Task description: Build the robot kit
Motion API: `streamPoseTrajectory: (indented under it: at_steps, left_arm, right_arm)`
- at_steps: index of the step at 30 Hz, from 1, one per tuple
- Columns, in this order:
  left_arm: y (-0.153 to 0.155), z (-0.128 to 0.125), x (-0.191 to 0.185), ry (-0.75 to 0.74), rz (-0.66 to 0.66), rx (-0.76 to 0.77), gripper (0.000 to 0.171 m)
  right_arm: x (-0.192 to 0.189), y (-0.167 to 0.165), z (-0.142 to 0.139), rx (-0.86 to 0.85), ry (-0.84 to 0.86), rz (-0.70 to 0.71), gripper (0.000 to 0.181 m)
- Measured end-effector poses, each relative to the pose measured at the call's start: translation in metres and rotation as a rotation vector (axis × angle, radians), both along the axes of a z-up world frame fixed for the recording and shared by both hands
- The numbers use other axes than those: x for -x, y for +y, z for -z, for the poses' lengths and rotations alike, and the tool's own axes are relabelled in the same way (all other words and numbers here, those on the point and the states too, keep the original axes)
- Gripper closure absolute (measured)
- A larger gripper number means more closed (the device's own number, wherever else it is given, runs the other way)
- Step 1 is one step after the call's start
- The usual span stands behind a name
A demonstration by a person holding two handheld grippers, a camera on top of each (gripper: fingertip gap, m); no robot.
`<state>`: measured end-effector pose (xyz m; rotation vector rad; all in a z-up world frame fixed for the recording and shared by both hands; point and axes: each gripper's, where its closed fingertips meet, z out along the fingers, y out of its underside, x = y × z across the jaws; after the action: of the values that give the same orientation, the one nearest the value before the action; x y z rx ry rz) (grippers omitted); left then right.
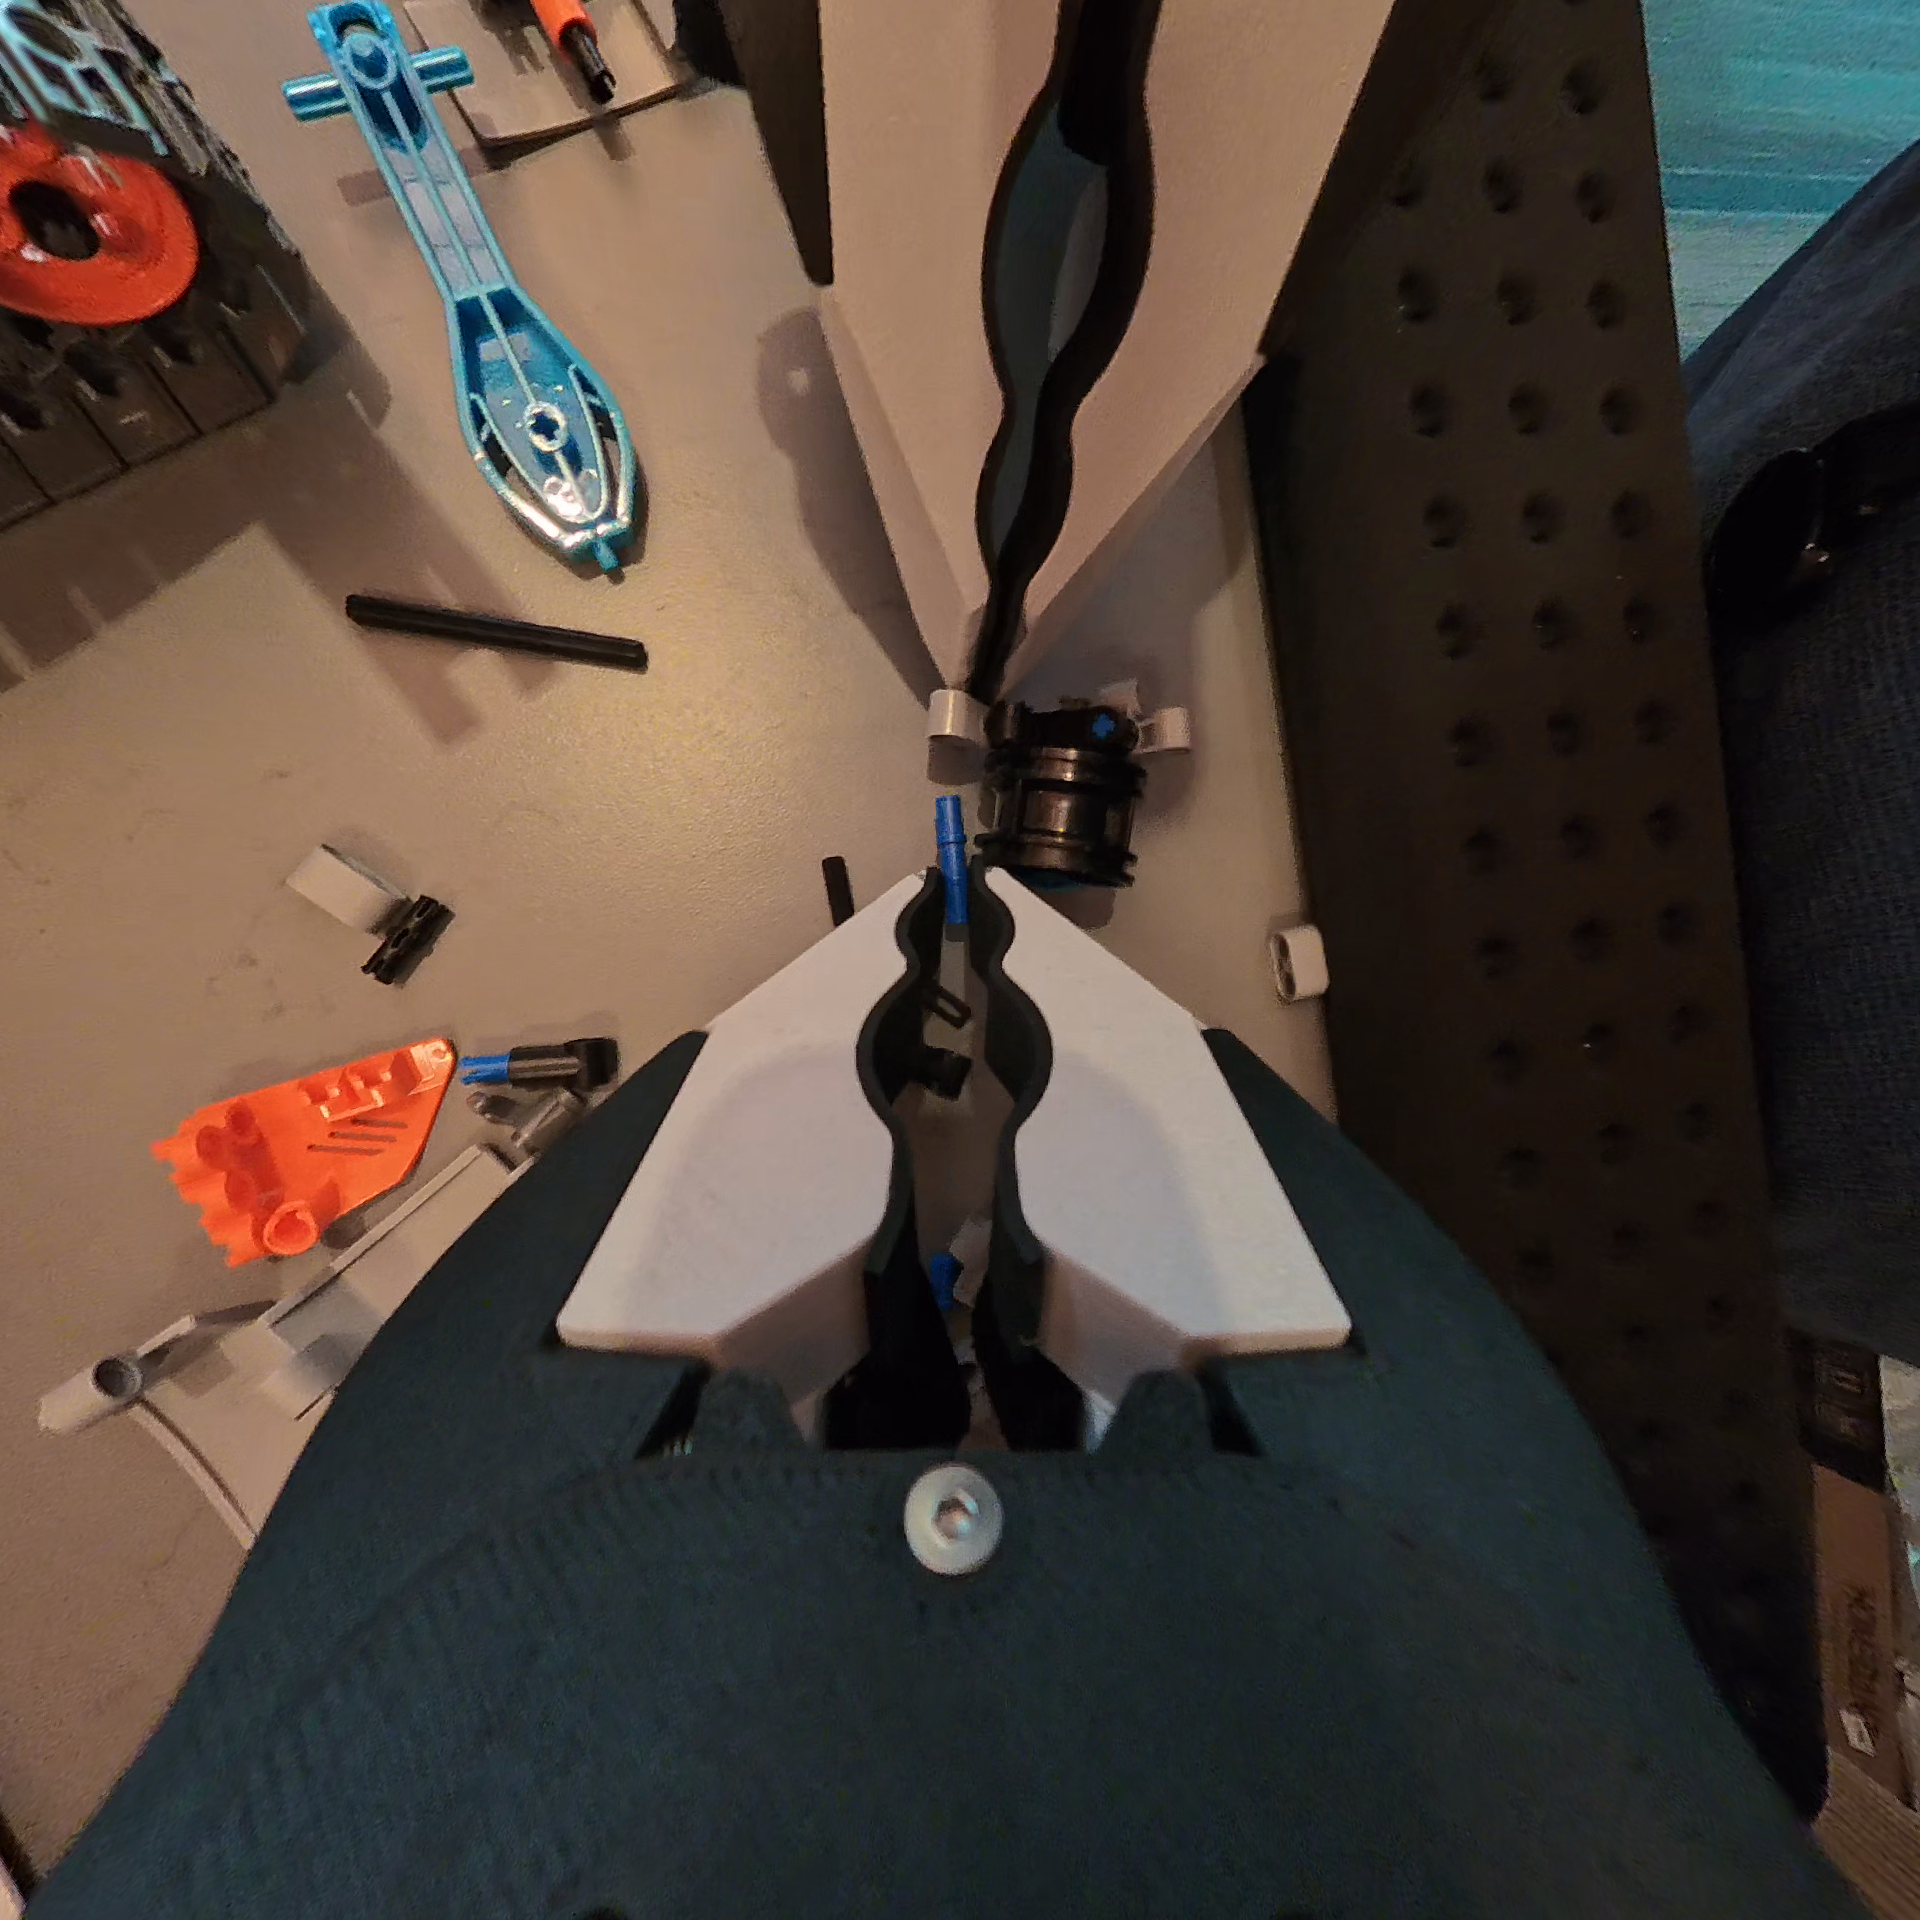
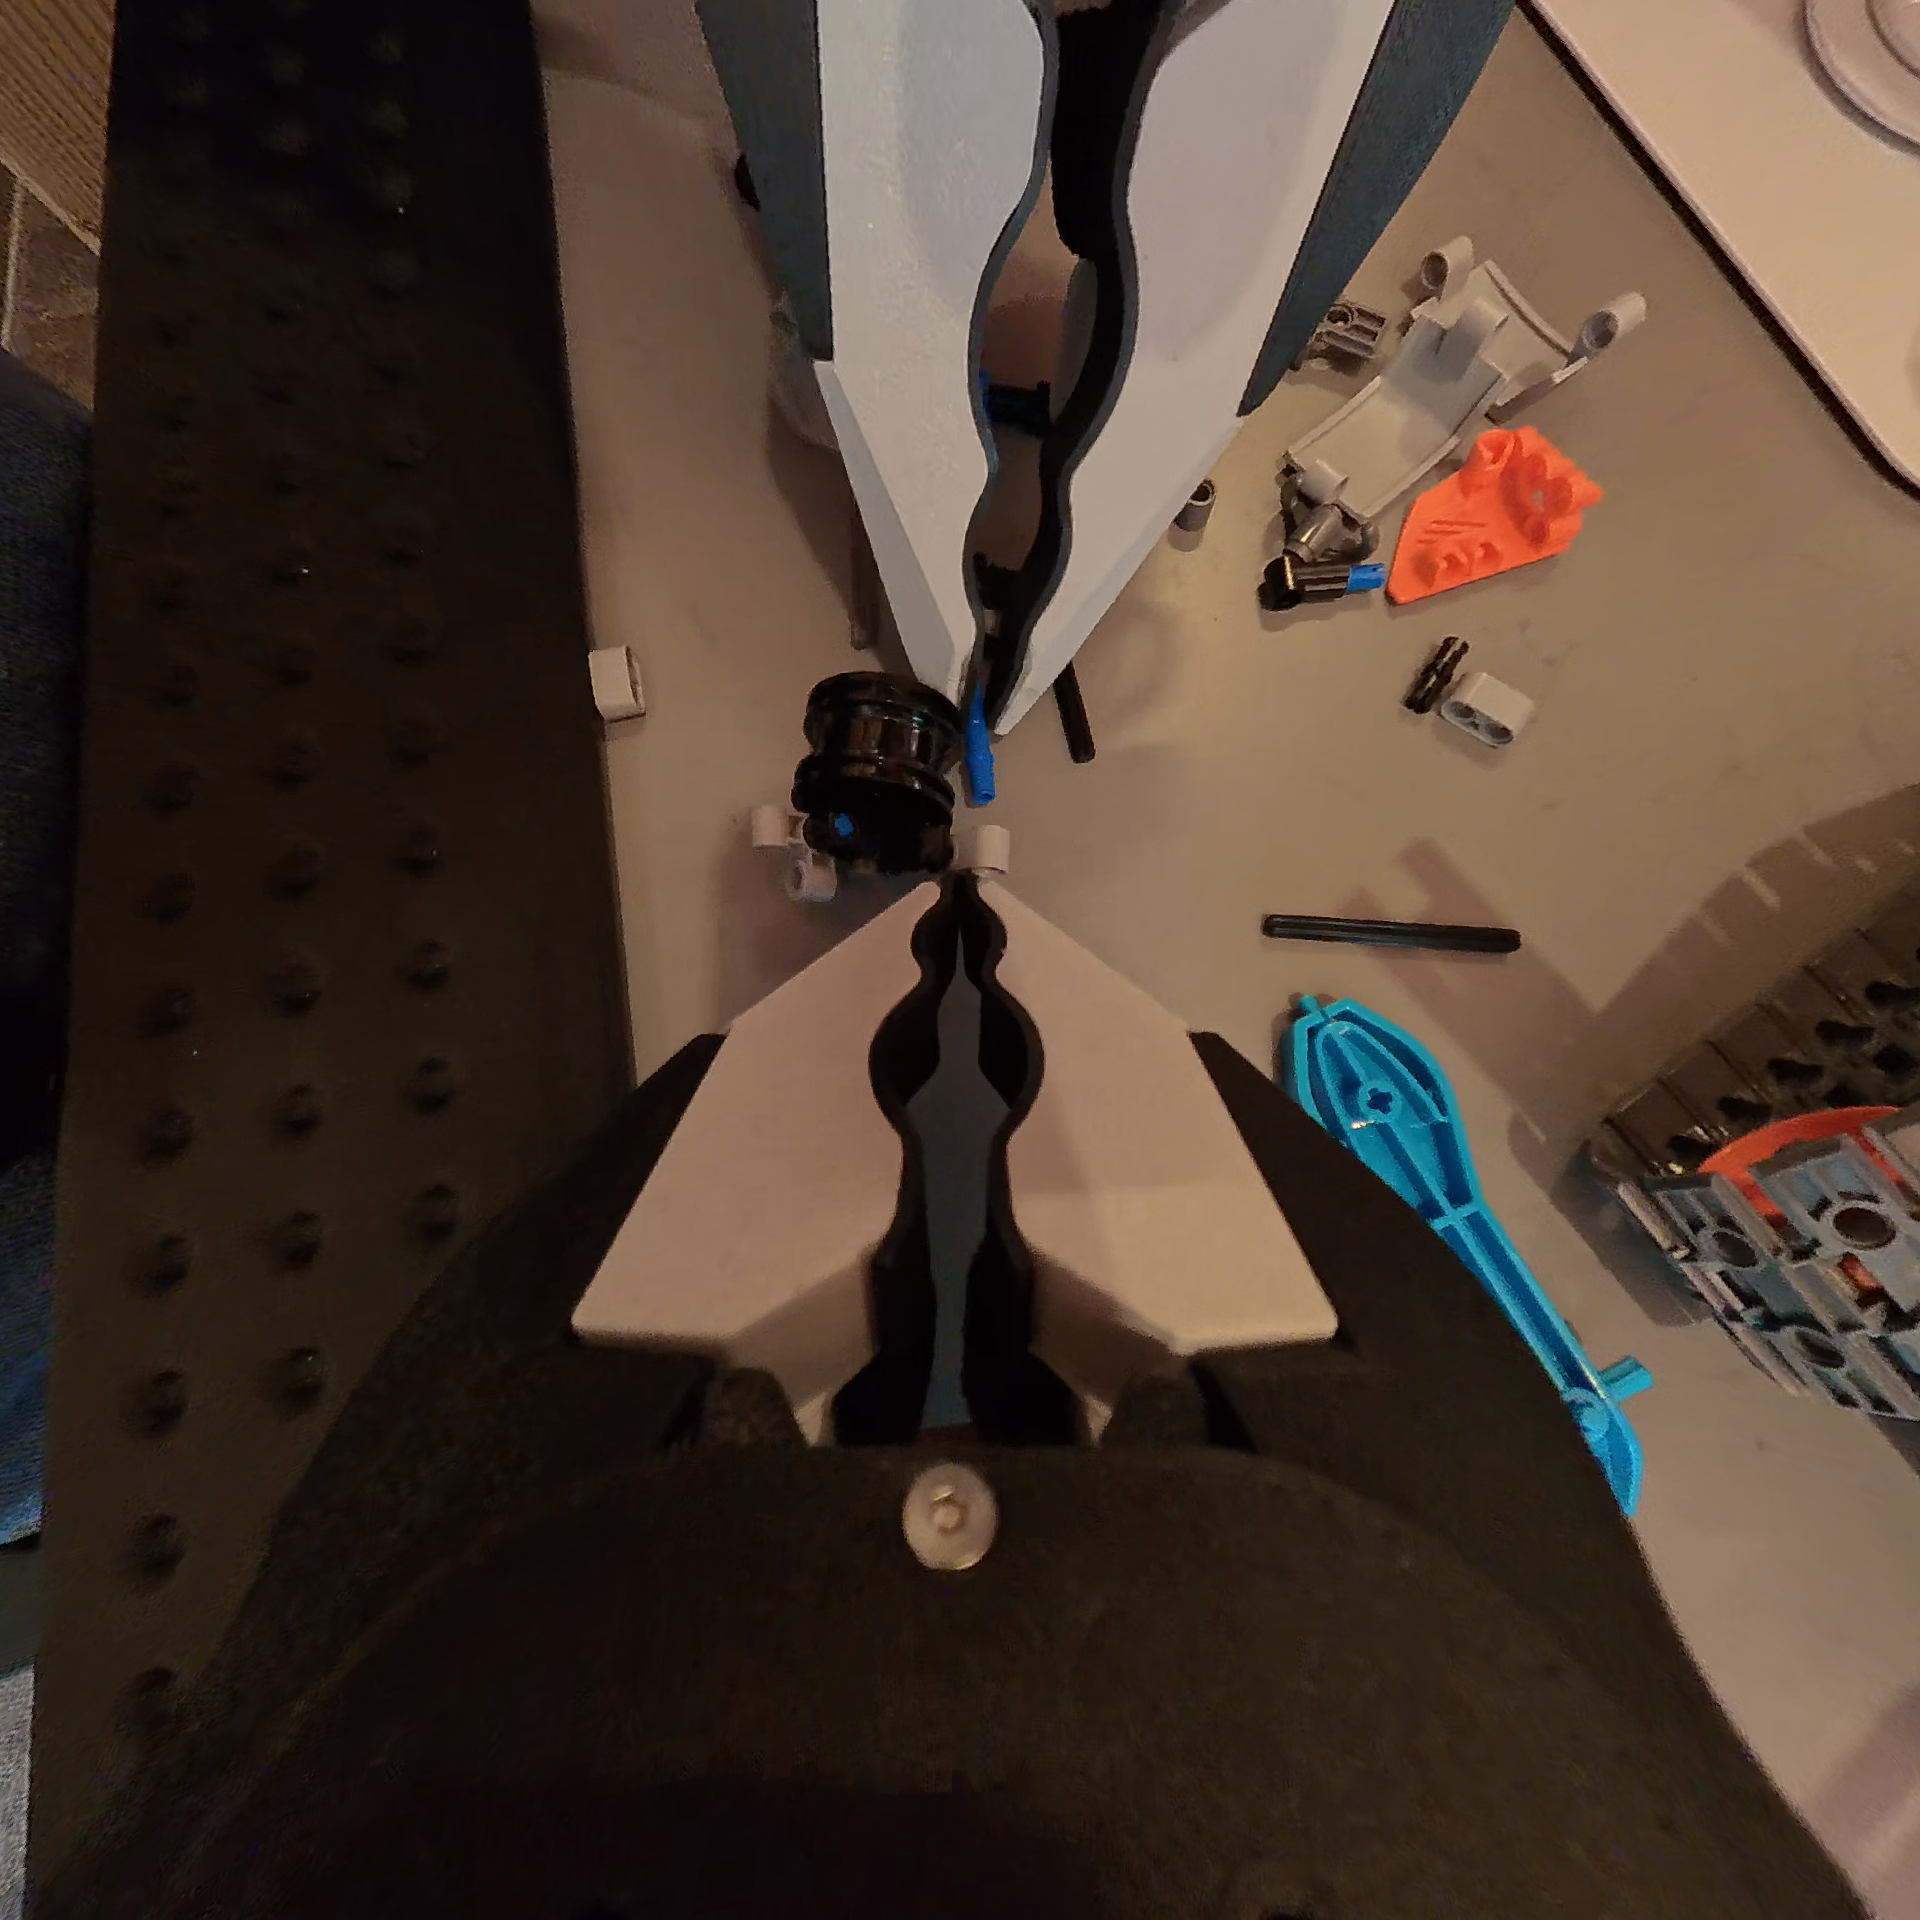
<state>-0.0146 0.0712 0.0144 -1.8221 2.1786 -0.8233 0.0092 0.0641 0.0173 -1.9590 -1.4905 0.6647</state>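
Note:
My left gripper (image 1: 951, 883) is shut on a small blue pin (image 1: 949, 847) that sticks out past its tips. It points at a black ribbed wheel hub (image 1: 1065, 800) with grey connectors (image 1: 954, 717) on it. My right gripper (image 1: 982, 681) comes from the opposite side and is shut on one grey connector. In the right wrist view my right gripper (image 2: 964, 894) pinches that grey connector (image 2: 987, 847) beside the hub (image 2: 878, 774). The left gripper (image 2: 982, 707) holds the blue pin (image 2: 977, 753) just beside the hub, a short gap from the connector.
A black perforated plate (image 1: 1507, 727) runs along the hub's side (image 2: 312, 727). On the grey table lie a blue paddle-shaped part (image 1: 520, 364), a black axle (image 1: 499, 634), an orange panel (image 1: 301, 1143), grey curved parts (image 2: 1403, 416) and a black track with an orange wheel (image 1: 94, 239). The tips of both grippers are at nearly the same place. It is some 8 centimeters from my right tips to the black axle (image 1: 499, 634). The right camera catches it too, in the right wrist view (image 2: 1391, 927).

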Motion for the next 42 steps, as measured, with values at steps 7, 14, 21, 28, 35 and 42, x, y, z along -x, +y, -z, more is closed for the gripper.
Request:
streamPoseTrajectory:
  at_steps: [7, 14, 21, 28, 35, 42]
  left_arm:
    - [0.008, -0.007, 0.001, 0.000, -0.014, 0.031, 0.170]
    - [0.005, 0.001, -0.004, 0.018, -0.005, 0.040, 0.170]
    - [0.001, 0.004, 0.001, 0.037, 0.009, 0.062, 0.169]
    - [-0.009, 0.004, 0.000, 0.029, 0.019, 0.077, 0.170]
    - [-0.021, -0.001, 0.002, -0.008, 0.016, 0.067, 0.170]
    - [-0.034, -0.008, 0.004, -0.047, 0.009, 0.052, 0.170]
  right_arm:
    - [0.001, 0.001, 0.002, 0.005, -0.001, 0.000, 0.181]
    - [-0.001, 0.004, 0.003, 0.023, 0.008, 0.017, 0.181]
    - [0.001, 0.005, 0.001, 0.032, 0.019, 0.031, 0.181]
    - [0.006, 0.000, 0.001, 0.089, 0.045, 0.028, 0.174]
    - [0.012, -0.016, -0.005, 0.184, 0.109, -0.024, 0.176]
    - [0.014, -0.026, -0.005, 0.219, 0.117, -0.024, 0.171]
